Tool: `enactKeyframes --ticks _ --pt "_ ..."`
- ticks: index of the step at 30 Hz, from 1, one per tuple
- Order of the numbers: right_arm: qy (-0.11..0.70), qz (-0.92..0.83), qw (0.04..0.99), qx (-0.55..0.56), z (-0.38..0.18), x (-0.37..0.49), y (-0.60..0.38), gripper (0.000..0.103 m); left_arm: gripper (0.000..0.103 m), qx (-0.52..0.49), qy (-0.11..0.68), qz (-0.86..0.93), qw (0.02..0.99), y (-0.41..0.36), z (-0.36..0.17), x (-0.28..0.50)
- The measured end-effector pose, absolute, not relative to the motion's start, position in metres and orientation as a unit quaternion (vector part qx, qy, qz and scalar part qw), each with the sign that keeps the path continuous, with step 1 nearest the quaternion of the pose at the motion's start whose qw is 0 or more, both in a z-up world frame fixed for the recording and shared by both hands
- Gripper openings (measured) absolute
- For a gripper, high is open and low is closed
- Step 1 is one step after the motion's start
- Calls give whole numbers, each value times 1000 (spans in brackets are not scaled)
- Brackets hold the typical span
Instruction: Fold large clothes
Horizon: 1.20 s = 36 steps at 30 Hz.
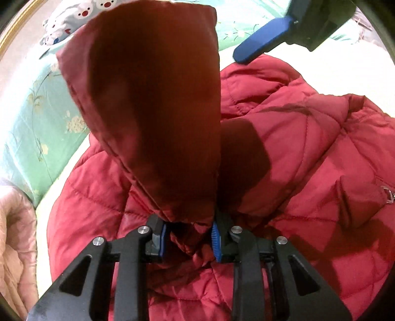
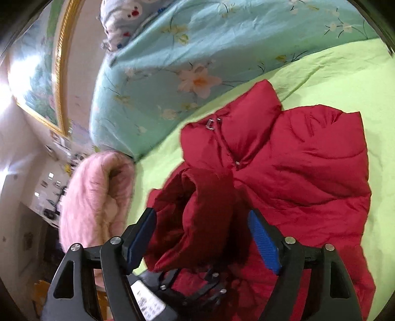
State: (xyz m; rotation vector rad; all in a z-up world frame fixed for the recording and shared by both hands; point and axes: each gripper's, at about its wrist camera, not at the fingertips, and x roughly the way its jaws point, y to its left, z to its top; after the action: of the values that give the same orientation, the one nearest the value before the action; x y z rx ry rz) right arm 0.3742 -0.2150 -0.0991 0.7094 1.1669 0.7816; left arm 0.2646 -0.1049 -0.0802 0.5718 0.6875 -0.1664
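A red quilted puffer jacket [image 1: 308, 148] lies on a light green bed sheet [image 2: 333, 74]; it also shows in the right wrist view [image 2: 308, 160]. My left gripper [image 1: 190, 237] is shut on the jacket's sleeve [image 1: 153, 103] and holds it raised, so it hangs in front of the camera. The same sleeve [image 2: 197, 222] stands up between my right gripper's open jaws. My right gripper [image 2: 205, 237] is open and empty above the jacket. One of its blue fingers [image 1: 261, 39] shows at the top right of the left wrist view. The left gripper's body [image 2: 192, 289] shows below the sleeve.
A turquoise floral quilt [image 2: 172, 61] lies bunched at the far side of the bed. A pink fluffy garment [image 2: 93, 197] lies at the bed's left edge. A patterned pillow [image 2: 123, 17] sits behind the quilt. A gold-framed picture [image 2: 37, 74] hangs on the wall.
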Motion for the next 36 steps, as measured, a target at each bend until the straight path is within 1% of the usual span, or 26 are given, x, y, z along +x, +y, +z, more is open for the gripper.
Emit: enactKeyframes --ticks 1,2,3,4,9,13,16,18,21,22,23,25,27,31,33,35,36 --pt "530 350 707 311 -101 375 -212 69 25 272 334 -83 899 -103 -79 264" --pt "537 346 708 302 -104 376 -209 37 26 268 336 -88 899 -106 -78 267" --pt "546 341 705 297 -110 378 -207 17 28 262 339 -94 899 -103 -76 266" --pt "553 339 700 299 -114 379 -208 9 29 258 341 -99 899 -103 -75 266" --pt "547 310 708 322 -124 382 -231 6 40 206 354 -160 898 -72 -48 248" --pt "520 306 724 335 -112 383 -253 5 40 139 354 -201 903 -58 -25 242" --pt "508 299 742 318 -102 382 -264 5 41 83 354 -193 911 -36 -11 244" --pt "515 283 753 296 -109 382 -269 5 41 40 360 -177 915 -20 -7 255" --pt "537 253 756 275 -136 382 -269 5 41 -33 378 -117 918 31 -14 283" --pt "543 246 755 274 -144 383 -270 8 41 -48 386 -100 916 44 -19 292" --pt "550 238 751 279 -151 382 -270 16 41 -59 391 -92 914 55 -24 293" --pt "560 210 749 286 -160 379 -278 21 41 -73 403 -77 909 71 -35 304" --pt "546 193 768 274 -148 373 -283 22 41 -68 406 -71 909 74 -40 309" --pt "489 180 820 238 -100 357 -279 23 41 -62 408 -71 908 69 -45 309" --pt "463 191 835 230 -81 349 -269 28 41 -63 409 -72 908 69 -46 312" --pt "452 237 832 217 -72 340 -243 36 41 -68 411 -73 906 69 -50 313" --pt "460 278 817 208 -74 336 -221 36 41 -69 411 -73 906 70 -49 310"
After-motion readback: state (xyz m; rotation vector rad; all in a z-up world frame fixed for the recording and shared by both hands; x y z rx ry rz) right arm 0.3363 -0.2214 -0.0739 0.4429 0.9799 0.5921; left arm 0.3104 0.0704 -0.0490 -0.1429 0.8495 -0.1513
